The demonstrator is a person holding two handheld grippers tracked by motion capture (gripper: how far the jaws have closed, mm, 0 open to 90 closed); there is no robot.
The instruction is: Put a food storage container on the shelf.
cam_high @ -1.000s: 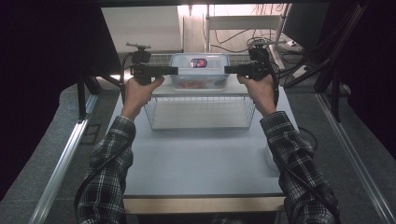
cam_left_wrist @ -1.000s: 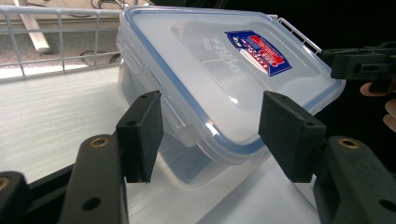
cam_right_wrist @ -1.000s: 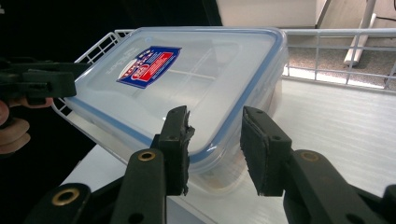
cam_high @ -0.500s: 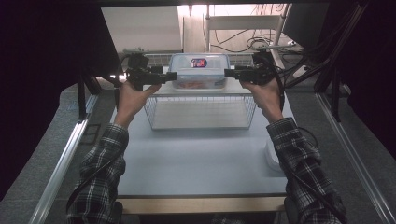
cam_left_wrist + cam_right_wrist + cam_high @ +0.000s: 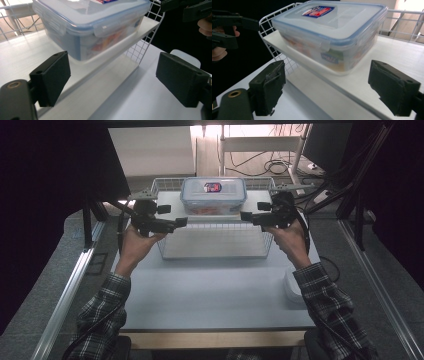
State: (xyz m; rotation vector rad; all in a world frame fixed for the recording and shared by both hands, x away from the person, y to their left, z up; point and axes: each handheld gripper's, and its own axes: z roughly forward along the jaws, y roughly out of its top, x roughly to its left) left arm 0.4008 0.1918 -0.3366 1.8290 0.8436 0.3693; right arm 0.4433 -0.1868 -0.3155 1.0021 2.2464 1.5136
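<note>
One clear plastic box with a blue-edged, clipped-on lid stands on the white shelf of a wire rack at the far side of the table. A red and blue label sits on top of the lid, and coloured packets show dimly through the box's walls. The box rests flat on the shelf, roughly in the middle between the rack's two ends, with wire railing behind it.

The left gripper is just off the box's left side and the right gripper just off its right side, both level with the shelf and pointing inward at each other. Both sets of jaws have just been opening and now stand wide apart, with nothing between the pads. In the left gripper view the box lies ahead of the open jaws and apart from them; the right gripper view shows the box likewise, with the shelf edge running across below it.

A person's hands hold the grippers, with checked sleeves coming in over the pale table top. A small white lid-like thing lies on the table near the right forearm.
</note>
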